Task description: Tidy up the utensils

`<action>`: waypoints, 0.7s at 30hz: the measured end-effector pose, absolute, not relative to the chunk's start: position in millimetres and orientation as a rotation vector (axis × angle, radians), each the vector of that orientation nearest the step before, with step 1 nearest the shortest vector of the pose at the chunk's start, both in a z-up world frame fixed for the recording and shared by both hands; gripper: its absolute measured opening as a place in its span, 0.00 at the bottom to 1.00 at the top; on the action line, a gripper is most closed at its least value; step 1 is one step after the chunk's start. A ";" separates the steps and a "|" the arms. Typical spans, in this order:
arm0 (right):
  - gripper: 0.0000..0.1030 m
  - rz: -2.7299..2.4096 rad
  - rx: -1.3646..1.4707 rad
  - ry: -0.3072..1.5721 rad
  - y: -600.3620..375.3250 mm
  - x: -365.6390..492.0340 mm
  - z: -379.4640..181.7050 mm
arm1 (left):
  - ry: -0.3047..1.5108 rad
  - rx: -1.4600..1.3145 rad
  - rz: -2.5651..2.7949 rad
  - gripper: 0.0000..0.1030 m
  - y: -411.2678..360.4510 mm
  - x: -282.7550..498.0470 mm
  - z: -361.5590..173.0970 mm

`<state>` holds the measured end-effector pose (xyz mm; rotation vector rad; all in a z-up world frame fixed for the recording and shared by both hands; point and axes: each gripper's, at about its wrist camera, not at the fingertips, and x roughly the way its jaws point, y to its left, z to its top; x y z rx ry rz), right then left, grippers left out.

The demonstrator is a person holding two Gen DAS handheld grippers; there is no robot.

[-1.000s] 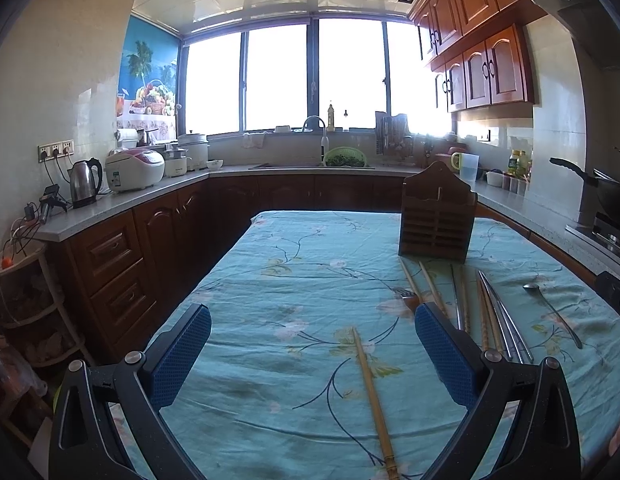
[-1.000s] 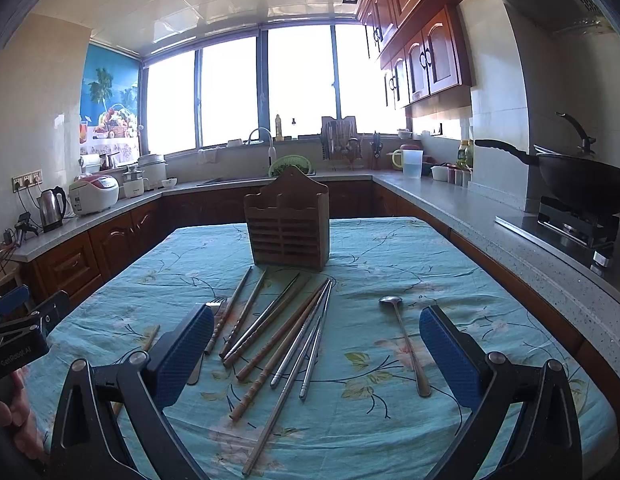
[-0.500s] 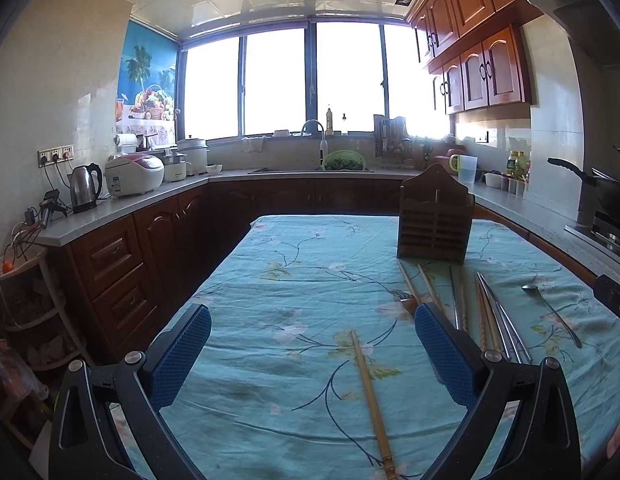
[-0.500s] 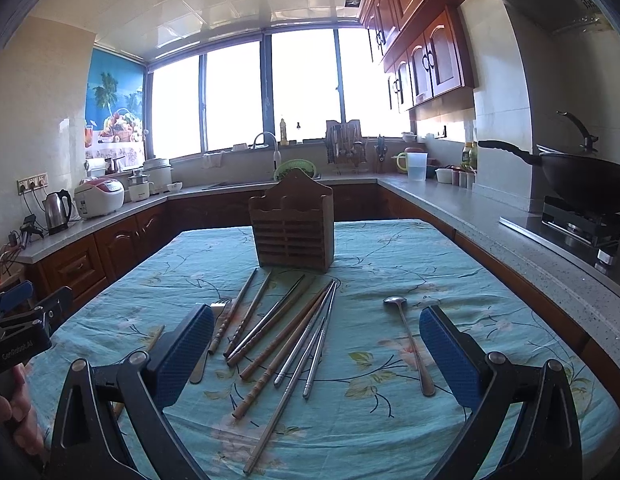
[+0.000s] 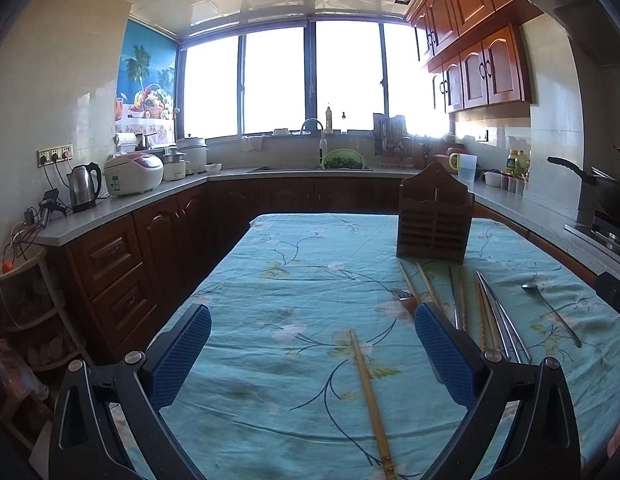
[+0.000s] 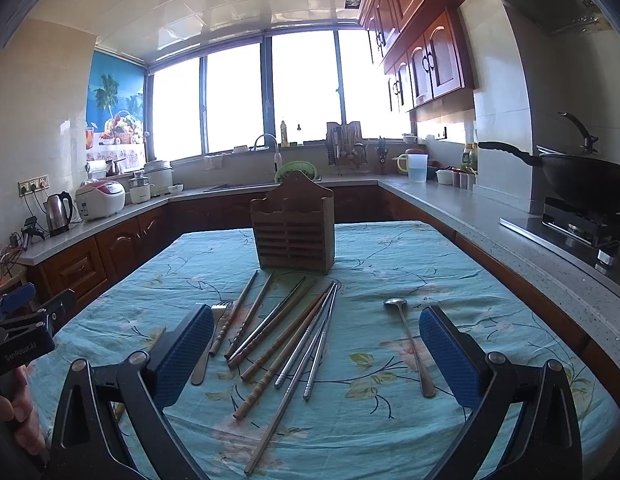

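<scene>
On the surface, ahead of both tongs: scattered utensils
Left tongs: spread wide, empty, one bamboo chopstick lying between the fingers
Right tongs: spread wide, empty, over fanned chopsticks
Spoon: metal, apart at right
Holder: slatted wood, upright beyond

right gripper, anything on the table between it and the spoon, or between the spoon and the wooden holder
Nothing visible blocks either path. The right gripper is open above the cloth, and the spoon lies alone toward its right finger, apart from the chopstick pile. Only bare tablecloth lies between the spoon and the wooden holder.
</scene>
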<state>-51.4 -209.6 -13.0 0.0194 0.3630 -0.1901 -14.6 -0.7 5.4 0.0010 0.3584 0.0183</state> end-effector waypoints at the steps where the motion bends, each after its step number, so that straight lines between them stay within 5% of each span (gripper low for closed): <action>1: 1.00 -0.191 0.020 0.362 -209.9 -51.5 -13.0 | 0.360 0.000 0.018 0.99 -0.3 -14.1 5.5; 21: 0.99 -0.180 0.095 0.488 -229.3 -25.8 -16.1 | 0.591 -0.067 -0.060 0.93 11.9 36.1 7.0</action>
